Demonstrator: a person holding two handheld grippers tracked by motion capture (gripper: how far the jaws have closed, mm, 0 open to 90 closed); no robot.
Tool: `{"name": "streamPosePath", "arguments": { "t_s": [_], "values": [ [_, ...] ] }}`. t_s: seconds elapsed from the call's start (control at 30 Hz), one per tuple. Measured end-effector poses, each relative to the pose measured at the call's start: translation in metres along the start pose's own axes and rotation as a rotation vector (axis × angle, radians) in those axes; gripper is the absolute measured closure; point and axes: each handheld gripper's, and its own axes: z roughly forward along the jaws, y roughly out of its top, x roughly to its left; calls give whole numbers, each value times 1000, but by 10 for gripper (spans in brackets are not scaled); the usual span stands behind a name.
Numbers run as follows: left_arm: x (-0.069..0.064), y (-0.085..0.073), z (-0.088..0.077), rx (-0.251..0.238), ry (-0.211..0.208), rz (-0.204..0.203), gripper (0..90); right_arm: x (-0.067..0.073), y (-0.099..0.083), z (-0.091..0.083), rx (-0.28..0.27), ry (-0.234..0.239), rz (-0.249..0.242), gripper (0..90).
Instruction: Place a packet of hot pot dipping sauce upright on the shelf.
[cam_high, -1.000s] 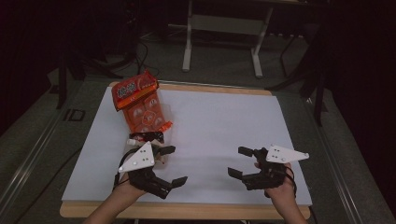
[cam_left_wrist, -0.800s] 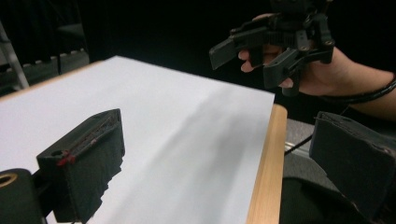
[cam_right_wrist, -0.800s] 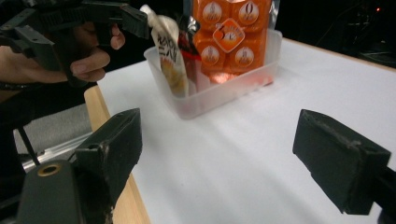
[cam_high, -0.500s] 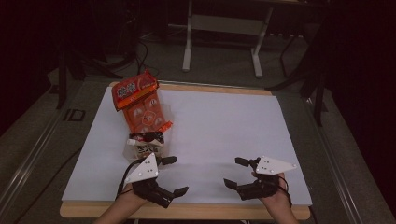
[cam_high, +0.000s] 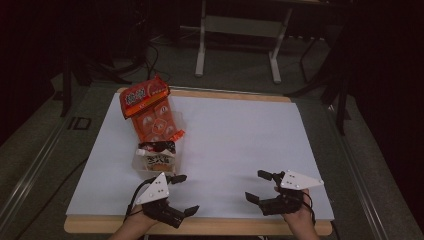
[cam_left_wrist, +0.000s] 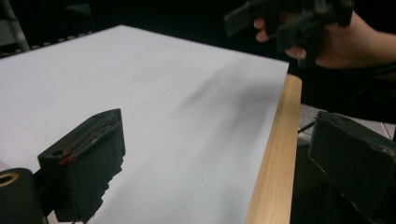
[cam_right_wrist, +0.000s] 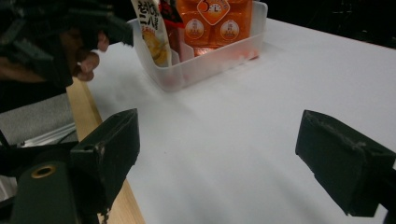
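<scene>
One clear bin (cam_high: 141, 167) (lengthwise, front-to-back)

Both hands are holding their grippers low and well apart; the left gripper (cam_high: 181, 194) and right gripper (cam_high: 259, 186) are standing wide open, empty.
</scene>
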Motion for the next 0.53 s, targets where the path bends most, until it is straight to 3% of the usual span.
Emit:
{"name": "streamPosePath", "arguments": {
  "t_s": [0.2,0.53],
  "values": [
    [-6,-9,6,32,16,42,42,-4,-6,4,14,-37,-15,136],
    [-7,-13,10,26,6,39,42,-7,-11,8,28,-48,-17,136]
  ]
}}
